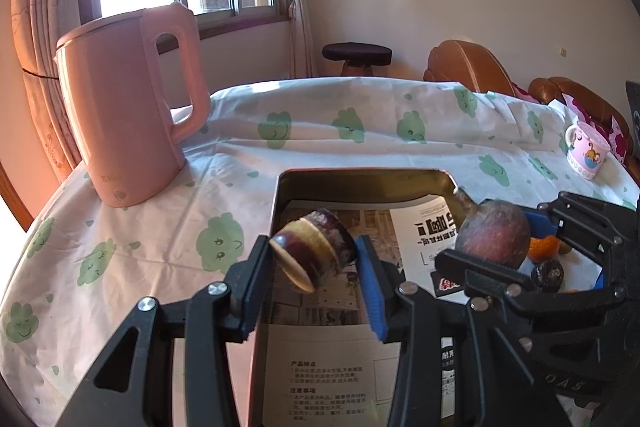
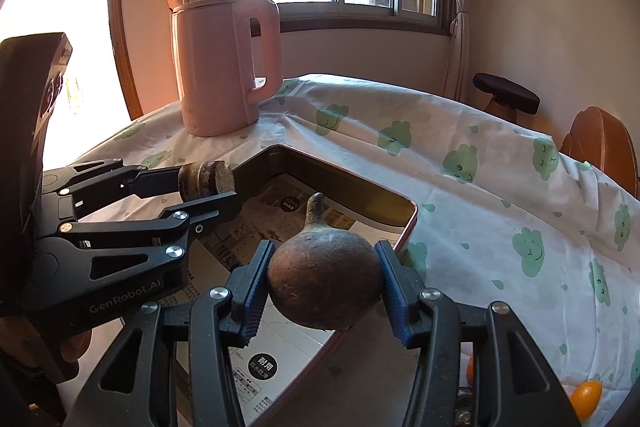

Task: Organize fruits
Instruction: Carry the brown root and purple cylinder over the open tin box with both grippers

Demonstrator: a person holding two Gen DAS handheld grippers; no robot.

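Sunlit room with a window and curtains; a round table carries a white cloth (image 1: 320, 147) printed with green clouds. Landmark: the shallow metal tin (image 1: 360, 183), lined with printed paper, at the centre of the table.

Behind the tin, to the left: a pink kettle (image 1: 124, 107). Behind the tin, far right: a small printed mug (image 1: 586, 155).

Left gripper (image 1: 316, 263): clenched on a short cut piece of purple sugarcane (image 1: 316, 251), held above the tin's near left part. The piece is clear of the paper lining.

Right gripper (image 2: 324, 283): clenched on a round brown fruit with a stem (image 2: 324, 279), both pads pressing its sides. The fruit hangs over the tin's near right rim; whether it is inside the rim line cannot be told for certain.

Right of the tin, on the cloth: an orange (image 1: 544, 247), a small dark fruit (image 1: 548, 273) and a small kumquat (image 2: 584, 395).

Task progress, judged: early. No fruit lies in the tin yet. Two pieces are in hand and ready to set down; at least three remain on the cloth to collect afterwards
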